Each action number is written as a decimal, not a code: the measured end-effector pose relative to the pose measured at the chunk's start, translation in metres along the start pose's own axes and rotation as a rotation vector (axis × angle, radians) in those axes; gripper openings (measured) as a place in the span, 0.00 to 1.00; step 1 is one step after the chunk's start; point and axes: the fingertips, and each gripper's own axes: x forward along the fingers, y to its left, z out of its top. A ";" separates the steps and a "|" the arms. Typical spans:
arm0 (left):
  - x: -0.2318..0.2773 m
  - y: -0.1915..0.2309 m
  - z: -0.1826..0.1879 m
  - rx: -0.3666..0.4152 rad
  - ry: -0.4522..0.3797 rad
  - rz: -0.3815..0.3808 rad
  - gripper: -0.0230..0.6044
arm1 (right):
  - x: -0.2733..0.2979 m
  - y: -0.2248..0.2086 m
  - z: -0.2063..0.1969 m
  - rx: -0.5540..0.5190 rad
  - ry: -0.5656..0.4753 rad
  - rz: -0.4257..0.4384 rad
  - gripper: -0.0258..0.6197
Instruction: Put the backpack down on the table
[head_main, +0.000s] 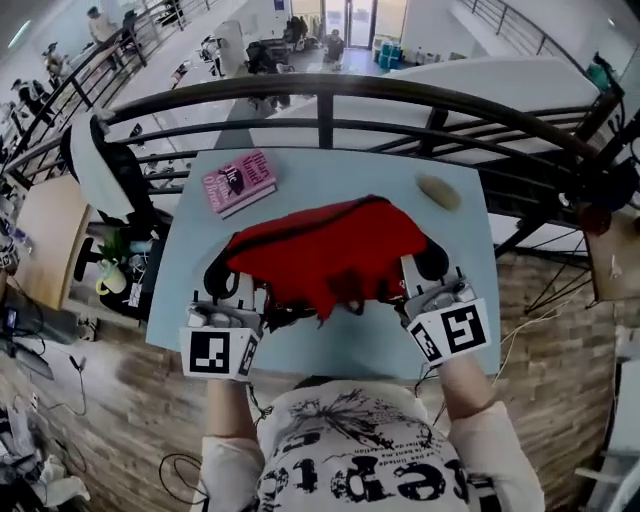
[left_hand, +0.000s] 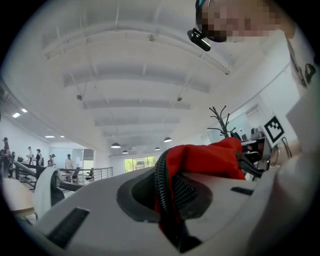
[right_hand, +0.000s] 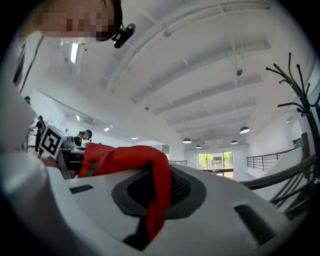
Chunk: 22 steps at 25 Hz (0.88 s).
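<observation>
Cloth from the red backpack (head_main: 325, 250) is pinched at both ends. The left gripper (left_hand: 170, 197) has its jaws closed on a fold of red fabric edged with black ribbed trim (left_hand: 161, 182). The right gripper (right_hand: 154, 197) has its jaws closed on a plain red fold that runs down between the pads. In the head view the bag is stretched sideways between the two grippers, over the middle of the light blue table (head_main: 350, 345), and its lower edge sags toward the person. Dark straps (head_main: 300, 312) dangle from that edge.

The bag looks limp and flattened. No view shows its opening or anything inside it, so I cannot tell what it contains. I also cannot tell from this steep angle whether its underside rests on the tabletop or hangs just above it.

A pink book (head_main: 240, 182) lies near the far left corner of the table, apart from the bag. A tan oval lump (head_main: 438, 191) lies near the far right corner, and I cannot make out what it is. A dark curved railing (head_main: 330, 92) runs just beyond the far edge.

Both gripper views are tilted upward and mostly show ceiling. The grippers' own white bodies block the table from them entirely. The person's torso cuts off the near table edge.
</observation>
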 end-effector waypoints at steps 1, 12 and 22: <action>0.025 0.007 -0.006 0.005 0.003 -0.031 0.08 | 0.018 -0.013 -0.005 -0.006 0.006 -0.026 0.06; 0.273 0.067 -0.054 -0.001 -0.011 -0.199 0.08 | 0.195 -0.150 -0.041 -0.079 0.062 -0.212 0.06; 0.371 0.085 -0.069 -0.007 -0.021 -0.254 0.08 | 0.263 -0.211 -0.047 -0.120 0.061 -0.270 0.07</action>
